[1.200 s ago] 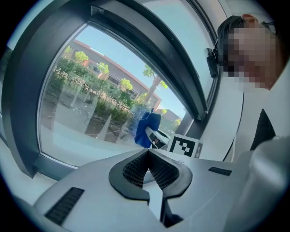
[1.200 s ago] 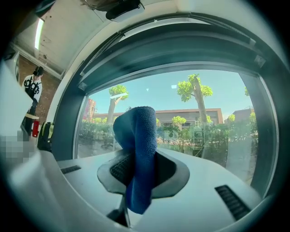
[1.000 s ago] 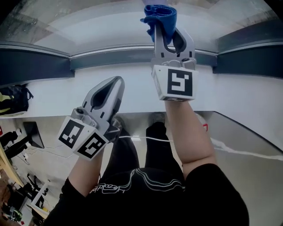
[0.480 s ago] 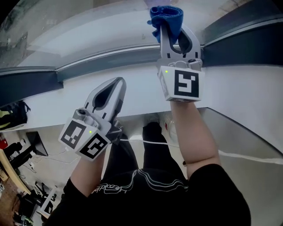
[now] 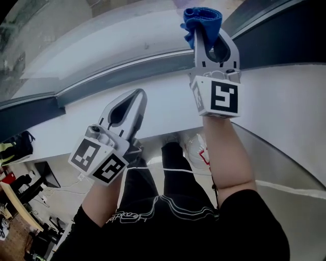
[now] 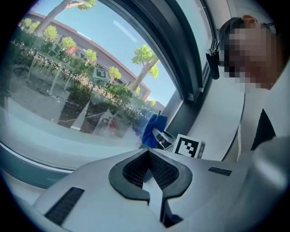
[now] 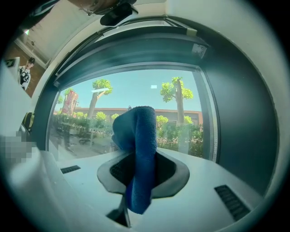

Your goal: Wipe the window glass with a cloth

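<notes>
Right gripper [image 5: 204, 31] clamps the blue cloth [image 5: 202, 16] up at the window glass [image 5: 102, 41], near the dark frame [image 5: 285, 35] (open pane lies leftward). Left gripper [image 5: 136, 97], jaws together on nothing, hovers over the white sill [image 5: 168, 102].

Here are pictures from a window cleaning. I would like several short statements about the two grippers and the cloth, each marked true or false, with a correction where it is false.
1. The right gripper has a cloth clamped between its jaws. True.
2. The left gripper holds a second cloth. False: its jaws are together and there is nothing between them.
3. In the head view, the right gripper reaches up to the window glass, while the left gripper is lower, over the white sill. True.
4. The cloth is red. False: it is blue.
5. Trees show outside through the glass. True.
</notes>
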Action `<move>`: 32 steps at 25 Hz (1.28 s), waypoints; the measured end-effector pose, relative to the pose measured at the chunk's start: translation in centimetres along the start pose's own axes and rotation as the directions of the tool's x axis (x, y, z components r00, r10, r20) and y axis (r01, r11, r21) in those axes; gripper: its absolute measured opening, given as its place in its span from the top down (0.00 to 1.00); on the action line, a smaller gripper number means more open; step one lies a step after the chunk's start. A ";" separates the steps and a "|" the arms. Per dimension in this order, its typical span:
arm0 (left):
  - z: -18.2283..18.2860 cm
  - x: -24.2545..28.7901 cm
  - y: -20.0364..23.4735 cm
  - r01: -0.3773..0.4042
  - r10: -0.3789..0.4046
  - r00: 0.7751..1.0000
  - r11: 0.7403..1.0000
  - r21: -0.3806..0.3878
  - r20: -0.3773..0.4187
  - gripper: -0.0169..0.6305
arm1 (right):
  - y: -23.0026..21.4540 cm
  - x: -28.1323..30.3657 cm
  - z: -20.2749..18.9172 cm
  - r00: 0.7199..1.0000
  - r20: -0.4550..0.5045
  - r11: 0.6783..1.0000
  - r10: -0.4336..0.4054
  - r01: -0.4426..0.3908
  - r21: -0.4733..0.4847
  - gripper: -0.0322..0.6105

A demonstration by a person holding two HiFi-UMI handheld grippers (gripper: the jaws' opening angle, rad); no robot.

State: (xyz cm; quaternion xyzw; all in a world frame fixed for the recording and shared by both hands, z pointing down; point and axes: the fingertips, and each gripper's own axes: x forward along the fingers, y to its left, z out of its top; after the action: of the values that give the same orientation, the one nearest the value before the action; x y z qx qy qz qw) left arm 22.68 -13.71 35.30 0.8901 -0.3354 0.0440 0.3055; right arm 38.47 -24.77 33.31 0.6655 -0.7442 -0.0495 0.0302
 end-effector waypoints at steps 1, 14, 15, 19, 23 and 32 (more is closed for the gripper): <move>-0.1 0.5 -0.3 0.005 -0.005 1.000 1.000 0.002 -0.005 0.96 | -1.2 -0.2 -0.3 1.000 -0.002 1.000 -0.020 0.020 0.009 0.84; -0.5 4.7 -3.0 0.041 -0.041 0.998 0.999 0.012 -0.041 0.96 | -11.0 -1.1 -1.2 0.985 -0.033 0.985 -0.168 0.169 0.023 0.84; -0.5 4.7 -2.9 0.041 -0.040 0.998 0.999 0.012 -0.041 0.96 | -11.2 -1.1 -1.4 0.984 -0.037 0.984 -0.173 0.174 0.027 0.84; -0.5 4.1 -2.4 0.034 -0.034 0.999 0.999 0.010 -0.037 0.96 | -11.2 -1.3 -1.6 0.984 -0.037 0.984 -0.176 0.176 0.013 0.84; -0.1 2.2 -1.2 0.012 -0.012 1.000 1.000 0.000 -0.018 0.96 | -9.7 -1.5 -0.9 0.985 -0.030 0.985 -0.172 0.172 -0.010 0.84; 0.6 -5.4 4.0 -0.061 0.062 0.997 0.997 -0.038 0.042 0.96 | 0.3 -0.6 0.1 0.997 -0.034 0.998 -0.063 0.062 -0.021 0.84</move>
State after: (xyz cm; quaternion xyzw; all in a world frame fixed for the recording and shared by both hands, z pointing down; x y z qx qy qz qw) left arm 15.98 -13.34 35.31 0.8743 -0.3699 0.0283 0.3130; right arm 38.22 -24.09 33.26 0.6888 -0.7219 -0.0461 0.0483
